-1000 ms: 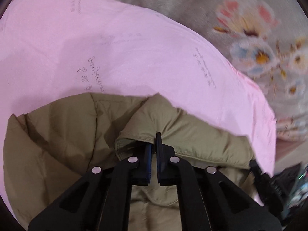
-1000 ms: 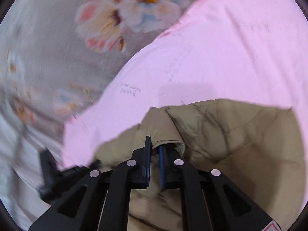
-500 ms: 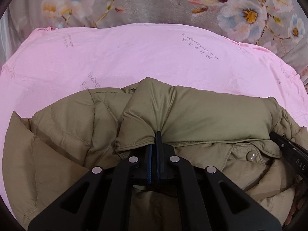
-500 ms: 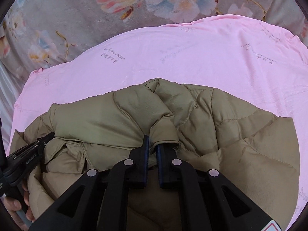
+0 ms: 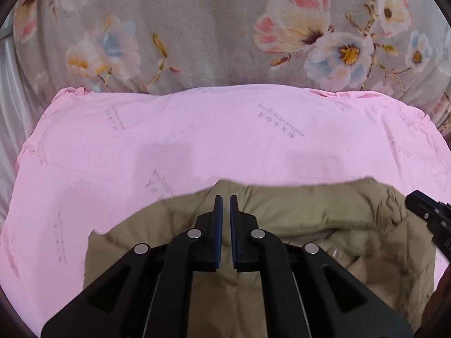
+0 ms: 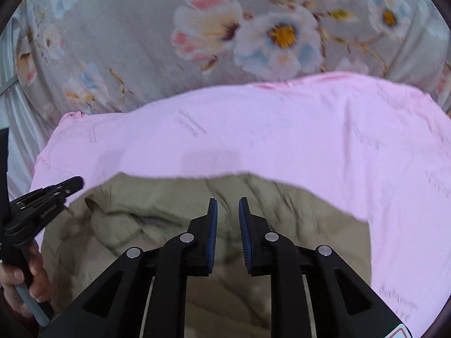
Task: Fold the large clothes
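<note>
An olive jacket lies bunched in the lower half of both views, on a pink sheet that fills the middle. Beyond the sheet, along the top, runs a grey floral blanket.

The left gripper hangs above the jacket with only a thin slit between its jaws, and nothing is in it. The right gripper has just been opening; its jaws stand a little apart with no cloth between them.

In the right wrist view, a hand at the lower left holds the left gripper's handle.
</note>
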Demonstrator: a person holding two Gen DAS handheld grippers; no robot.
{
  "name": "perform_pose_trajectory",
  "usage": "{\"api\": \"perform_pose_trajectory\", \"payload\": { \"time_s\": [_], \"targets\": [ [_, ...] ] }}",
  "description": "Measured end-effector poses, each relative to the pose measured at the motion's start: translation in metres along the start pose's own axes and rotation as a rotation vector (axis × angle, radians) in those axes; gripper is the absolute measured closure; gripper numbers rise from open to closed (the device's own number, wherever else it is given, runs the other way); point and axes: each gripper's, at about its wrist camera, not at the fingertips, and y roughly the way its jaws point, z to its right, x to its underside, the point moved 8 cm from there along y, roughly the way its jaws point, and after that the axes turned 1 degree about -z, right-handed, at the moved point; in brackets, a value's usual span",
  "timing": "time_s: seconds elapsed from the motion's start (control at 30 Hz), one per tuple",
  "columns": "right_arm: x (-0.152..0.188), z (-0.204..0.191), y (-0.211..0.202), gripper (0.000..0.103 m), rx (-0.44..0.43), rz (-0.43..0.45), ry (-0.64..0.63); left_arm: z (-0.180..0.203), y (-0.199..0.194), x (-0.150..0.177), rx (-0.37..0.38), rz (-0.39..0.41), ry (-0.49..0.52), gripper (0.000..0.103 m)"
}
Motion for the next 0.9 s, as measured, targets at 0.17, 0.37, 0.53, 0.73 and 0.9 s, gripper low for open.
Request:
{"api": "perform_pose_trajectory", "payload": {
  "time_s": [0.17,0.37,0.53,0.73,0.9],
  "targets": [
    [0.015,-0.014,0.061,0.086,0.052,-0.088,-0.033,0.024,0.060,0.015,-0.040,-0.095,-0.004,0.098],
    [0.039,-0.008,0.083,0.089,0.048,-0.109,-0.004,0.030,0.084,0.037,-0.086,-0.085,0.022,0.099],
    [0.040,-0.015,0.084,0.089,0.103,-0.106,-0.052,0.037,0.087,0.037,-0.116,-0.086,0.054,0.100],
    [0.039,-0.015,0.085,0.089,0.106,-0.113,-0.052,0.037,0.089,0.036,-0.124,-0.085,0.060,0.100],
    [0.039,-0.014,0.085,0.089,0.106,-0.114,-0.050,0.037,0.088,0.036,-0.125,-0.083,0.061,0.100]
  ]
}}
